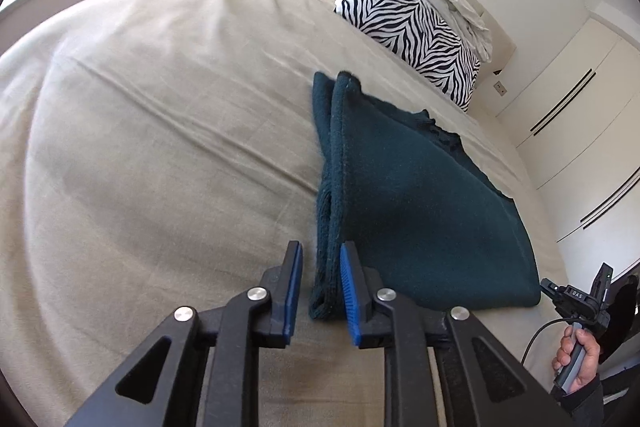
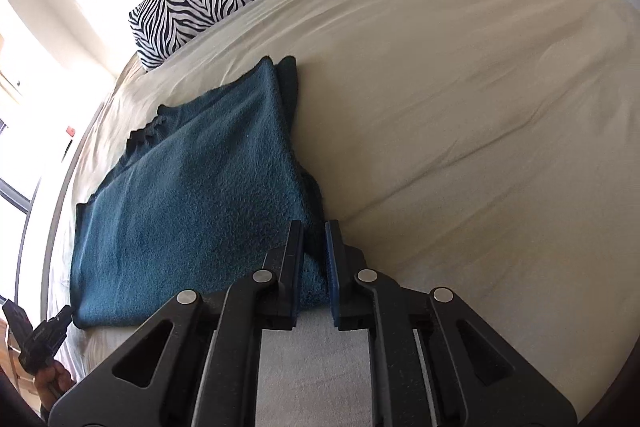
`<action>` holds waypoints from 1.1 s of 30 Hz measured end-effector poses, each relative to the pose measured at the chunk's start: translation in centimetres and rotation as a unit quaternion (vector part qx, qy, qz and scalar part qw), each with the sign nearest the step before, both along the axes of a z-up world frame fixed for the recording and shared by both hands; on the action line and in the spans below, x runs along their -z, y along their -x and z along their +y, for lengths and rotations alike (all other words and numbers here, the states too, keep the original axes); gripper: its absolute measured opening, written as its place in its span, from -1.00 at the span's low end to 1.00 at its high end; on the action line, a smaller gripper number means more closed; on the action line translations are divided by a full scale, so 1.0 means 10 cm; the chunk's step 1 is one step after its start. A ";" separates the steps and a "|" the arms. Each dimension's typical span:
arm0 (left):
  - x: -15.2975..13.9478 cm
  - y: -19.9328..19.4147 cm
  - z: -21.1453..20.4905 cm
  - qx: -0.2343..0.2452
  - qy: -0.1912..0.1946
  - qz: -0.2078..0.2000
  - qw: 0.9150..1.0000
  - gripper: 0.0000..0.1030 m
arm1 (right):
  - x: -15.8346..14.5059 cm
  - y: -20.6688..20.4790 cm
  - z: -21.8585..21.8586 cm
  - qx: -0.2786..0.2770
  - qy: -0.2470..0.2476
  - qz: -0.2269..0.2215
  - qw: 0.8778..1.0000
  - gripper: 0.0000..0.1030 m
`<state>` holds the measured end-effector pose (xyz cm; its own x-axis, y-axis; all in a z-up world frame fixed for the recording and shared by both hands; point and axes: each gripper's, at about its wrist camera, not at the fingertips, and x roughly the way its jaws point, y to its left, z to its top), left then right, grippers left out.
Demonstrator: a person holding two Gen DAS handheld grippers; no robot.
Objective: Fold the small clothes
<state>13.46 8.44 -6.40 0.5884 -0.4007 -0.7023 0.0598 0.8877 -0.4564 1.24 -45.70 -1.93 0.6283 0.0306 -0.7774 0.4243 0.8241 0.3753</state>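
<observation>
A dark teal fleece garment (image 1: 420, 195), folded, lies on the beige bedsheet (image 1: 160, 147), long axis running toward the zebra-striped pillow (image 1: 416, 27); left gripper (image 1: 320, 291) jaws slightly apart around its folded edge; right gripper (image 2: 314, 275) clamped on that edge.

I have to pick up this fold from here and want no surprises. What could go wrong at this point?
1. The left hand-held gripper has its pads apart around the stacked edge of the dark teal fleece garment; lifting now could leave layers behind.
2. The right hand-held gripper pinches only a corner, which may slip.
3. Dragging could rumple the beige bed sheet.
</observation>
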 end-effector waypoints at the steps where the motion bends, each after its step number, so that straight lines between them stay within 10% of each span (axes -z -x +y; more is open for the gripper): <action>1: -0.08 -0.01 -0.03 0.002 -0.007 -0.010 1.000 -0.52 | -0.07 -0.01 0.01 -0.001 -0.003 -0.012 1.000 -0.80; 3: -0.24 -0.10 -0.15 0.016 -0.023 -0.028 0.999 -0.29 | -0.22 -0.08 0.06 -0.009 -0.013 -0.043 0.999 -0.69; 7: -0.43 -0.53 -0.62 0.052 -0.047 -0.059 0.996 0.02 | -0.34 -0.52 0.32 -0.058 -0.074 -0.093 0.991 0.18; 15: -0.11 -1.55 -1.43 0.074 -0.129 -0.046 0.988 0.02 | 0.03 -1.81 1.06 -0.149 -0.235 -0.077 0.958 0.14; 19: 0.26 -1.70 -1.28 0.065 -0.107 -0.017 0.992 -0.01 | 0.41 -2.19 1.19 -0.144 -0.266 -0.044 0.952 0.12; 24: 0.30 -1.60 -1.19 0.078 -0.087 -0.038 0.992 -0.02 | 0.67 -2.14 0.63 -0.083 -0.312 -0.090 0.942 -0.46; 33: 0.32 -1.59 -1.21 0.078 -0.089 -0.045 0.992 -0.02 | 0.51 -1.55 -0.55 0.108 -0.193 -0.092 0.971 -0.52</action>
<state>29.37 -3.65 -9.64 0.5929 -0.3667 -0.7170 0.2368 0.9303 -0.2800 16.71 -51.25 -6.99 0.7799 0.1498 -0.6078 0.4673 0.5067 0.7245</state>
